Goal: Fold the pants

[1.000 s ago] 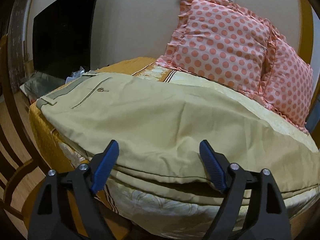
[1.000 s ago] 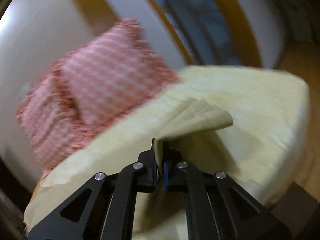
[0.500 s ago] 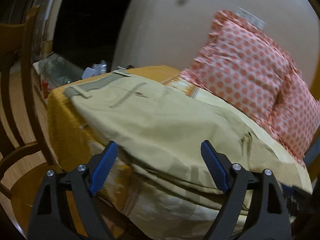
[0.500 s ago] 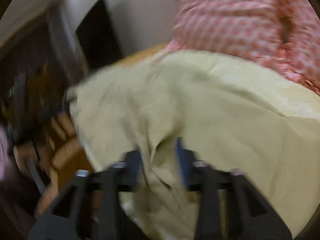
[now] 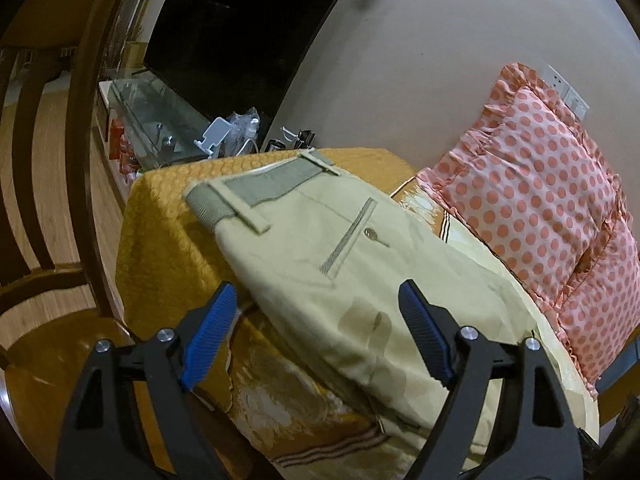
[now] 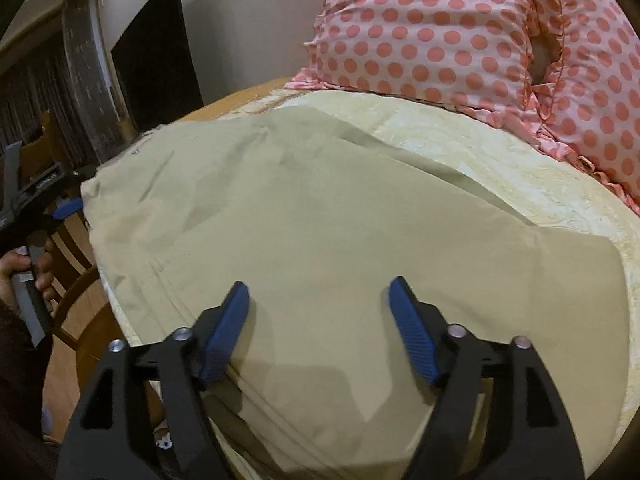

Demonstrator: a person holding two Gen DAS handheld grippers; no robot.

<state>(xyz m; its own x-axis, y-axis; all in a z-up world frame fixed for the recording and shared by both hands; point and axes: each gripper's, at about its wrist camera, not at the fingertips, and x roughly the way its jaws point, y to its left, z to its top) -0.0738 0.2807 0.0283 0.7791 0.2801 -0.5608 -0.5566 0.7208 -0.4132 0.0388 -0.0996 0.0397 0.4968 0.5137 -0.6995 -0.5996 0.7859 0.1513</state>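
The khaki pants (image 5: 340, 264) lie flat on the bed, waistband (image 5: 256, 190) with grey lining toward the far left corner, back pocket button showing. My left gripper (image 5: 316, 334) is open and empty, hovering over the pants' near edge below the pocket. In the right wrist view the pants (image 6: 320, 220) lie spread with a leg folded over. My right gripper (image 6: 318, 328) is open and empty just above the cloth. The left gripper (image 6: 68, 208) shows at the far left there, held in a hand.
Two pink polka-dot pillows (image 5: 552, 208) lean on the wall behind the pants, also seen in the right wrist view (image 6: 460, 28). A yellow bedspread (image 5: 160, 240) covers the bed. A wooden chair (image 5: 52, 160) stands left. A glass stand (image 5: 160, 120) with clutter sits under a dark TV.
My right gripper was shut on a pant leg end, swung it leftward over the pants and let go; it is now open. My left gripper moved left toward the waistband, staying open.
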